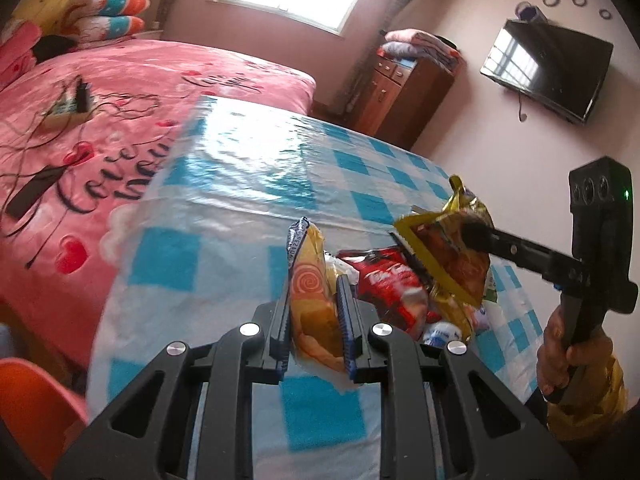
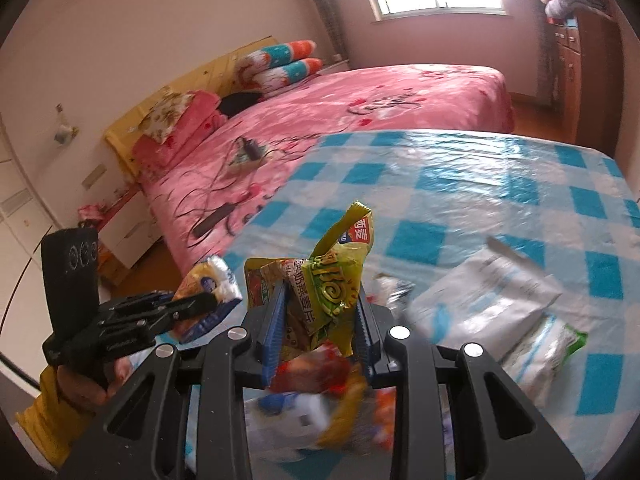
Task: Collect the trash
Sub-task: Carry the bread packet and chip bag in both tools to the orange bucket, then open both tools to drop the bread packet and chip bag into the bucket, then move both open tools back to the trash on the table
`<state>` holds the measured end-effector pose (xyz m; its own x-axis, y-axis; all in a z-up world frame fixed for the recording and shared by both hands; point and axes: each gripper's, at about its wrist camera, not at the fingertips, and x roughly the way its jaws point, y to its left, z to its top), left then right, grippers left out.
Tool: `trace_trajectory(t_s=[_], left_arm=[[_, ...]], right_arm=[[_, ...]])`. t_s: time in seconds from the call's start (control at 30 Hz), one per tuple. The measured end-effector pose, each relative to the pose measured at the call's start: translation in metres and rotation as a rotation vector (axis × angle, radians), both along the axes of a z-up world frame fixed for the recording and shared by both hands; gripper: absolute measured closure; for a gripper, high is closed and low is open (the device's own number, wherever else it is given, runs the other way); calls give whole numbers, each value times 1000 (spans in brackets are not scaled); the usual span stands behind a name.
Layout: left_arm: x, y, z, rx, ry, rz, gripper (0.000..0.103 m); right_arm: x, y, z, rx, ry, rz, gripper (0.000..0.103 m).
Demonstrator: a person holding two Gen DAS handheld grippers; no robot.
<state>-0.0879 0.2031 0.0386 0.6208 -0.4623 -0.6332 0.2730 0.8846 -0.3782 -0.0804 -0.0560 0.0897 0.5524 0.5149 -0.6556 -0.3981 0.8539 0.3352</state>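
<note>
Left gripper [image 1: 314,312] clamps an orange snack wrapper [image 1: 310,280]; right gripper [image 2: 320,320] clamps a green-yellow chip bag [image 2: 332,276] above the table [image 2: 480,184]. Keep both grips firm; white packets [image 2: 492,300] beside the bag remain.

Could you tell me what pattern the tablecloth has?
Blue and white checks on the tablecloth; right wrist view shows it best.

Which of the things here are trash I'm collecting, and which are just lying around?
Trash:
- orange-and-yellow plastic snack wrapper, held in left gripper
- yellow-green crinkled snack bag, held in right gripper
- red foil snack packet
- white plastic mailer bag

Lying about:
- black cables on pink bedspread
- wall-mounted black television
</note>
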Motion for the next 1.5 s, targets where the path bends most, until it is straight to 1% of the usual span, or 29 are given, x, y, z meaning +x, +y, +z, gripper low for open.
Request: trace_trajectory(t_s=[0.1,0.3,0.43,0.63,0.9,1.0,1.03,1.07,1.1,1.13,1.17,1.2,1.23,1.27,1.33,1.37,1.43,1.5], left_arm=[[-14,21,-1,-6,2,36,81],[-48,77,-8,-10,23,156,81],[-73,120,-17,-4,43,257,81],[-106,180,-36,-22,81,406,81],[-132,227,-65,-43,125,536,80],[-141,241,-75,-43,145,587,78],[-143,245,-79,-42,154,607,77],[-146,250,-83,-40,166,630,67],[-148,253,-86,-35,177,649,56],[-150,256,-89,-26,189,667,51],[-150,258,-90,-14,197,679,41],[-152,258,-91,-4,197,686,34],[-154,258,-91,4,192,690,32],[-155,257,-90,8,183,690,29],[-155,254,-88,16,169,691,25],[-154,253,-87,16,164,692,22],[-153,249,-86,4,161,684,21],[-152,245,-84,-6,162,678,21]], right_arm=[[-9,23,-3,-2,14,47,70],[-28,82,-8,-15,33,175,70],[-39,129,-10,-29,36,271,70],[-49,195,-15,-58,39,393,70],[-63,274,-31,-88,55,529,70],[-71,299,-39,-98,67,591,67],[-74,309,-46,-115,78,608,58],[-74,314,-48,-120,83,608,43],[-75,317,-52,-116,93,611,37],[-75,317,-55,-100,109,610,33],[-76,315,-56,-92,119,605,30],[-76,311,-57,-88,126,586,28],[-76,307,-56,-86,126,573,22],[-75,301,-55,-76,126,558,19],[-74,285,-49,-50,118,524,19],[-73,277,-47,-43,110,504,17],[-71,261,-43,-21,99,475,13],[-71,247,-39,-4,89,450,12]])
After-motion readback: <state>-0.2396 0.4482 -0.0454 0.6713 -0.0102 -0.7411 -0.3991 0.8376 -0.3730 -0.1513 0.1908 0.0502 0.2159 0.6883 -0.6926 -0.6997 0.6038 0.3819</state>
